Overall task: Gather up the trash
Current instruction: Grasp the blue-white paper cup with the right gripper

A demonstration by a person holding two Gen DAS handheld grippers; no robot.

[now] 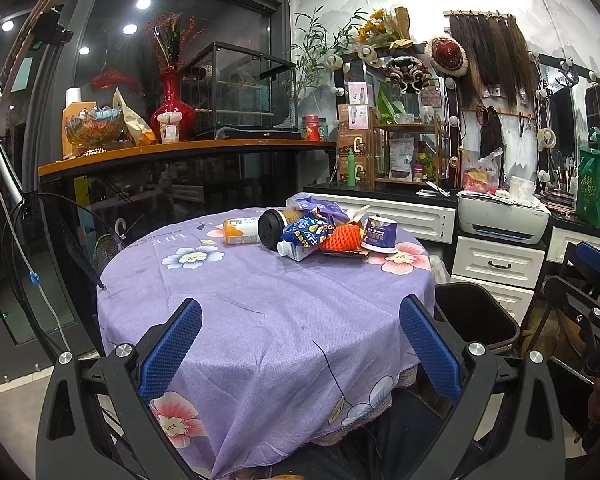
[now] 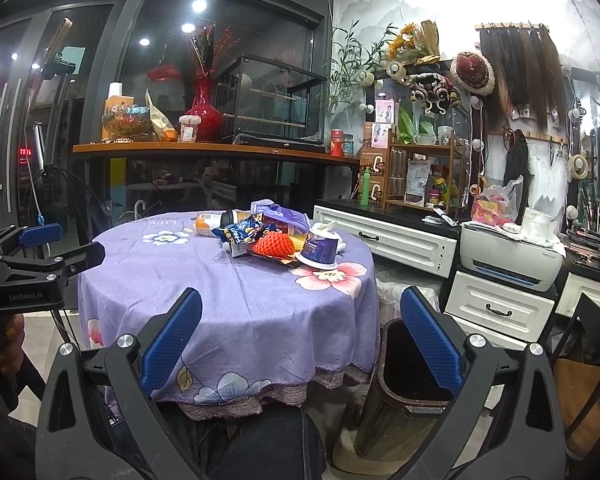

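Note:
A heap of trash lies at the far side of the round table (image 1: pixel 260 312) (image 2: pixel 236 304) with its purple flowered cloth. In it are an orange drink bottle (image 1: pixel 241 230) (image 2: pixel 208 225), a black-lidded cup (image 1: pixel 272 228), a blue snack bag (image 1: pixel 306 232) (image 2: pixel 236 233), orange foam netting (image 1: pixel 341 237) (image 2: pixel 274 245), an upturned purple paper cup (image 1: pixel 380 233) (image 2: pixel 319 249) and a purple plastic bag (image 1: pixel 320 205) (image 2: pixel 280 213). A dark bin (image 1: pixel 476 316) (image 2: pixel 404 364) stands right of the table. My left gripper (image 1: pixel 300 338) is open over the near cloth. My right gripper (image 2: pixel 300 340) is open, low at the table's near edge.
White drawers (image 1: pixel 498 266) (image 2: pixel 500 312) with a printer (image 1: pixel 504 216) (image 2: pixel 512 258) on top stand at the right. A counter (image 1: pixel 180 152) with a red vase (image 1: pixel 172 108) runs behind. A person's dark-trousered knees (image 2: pixel 260 440) sit below the table. A folding chair (image 2: pixel 592 360) stands at far right.

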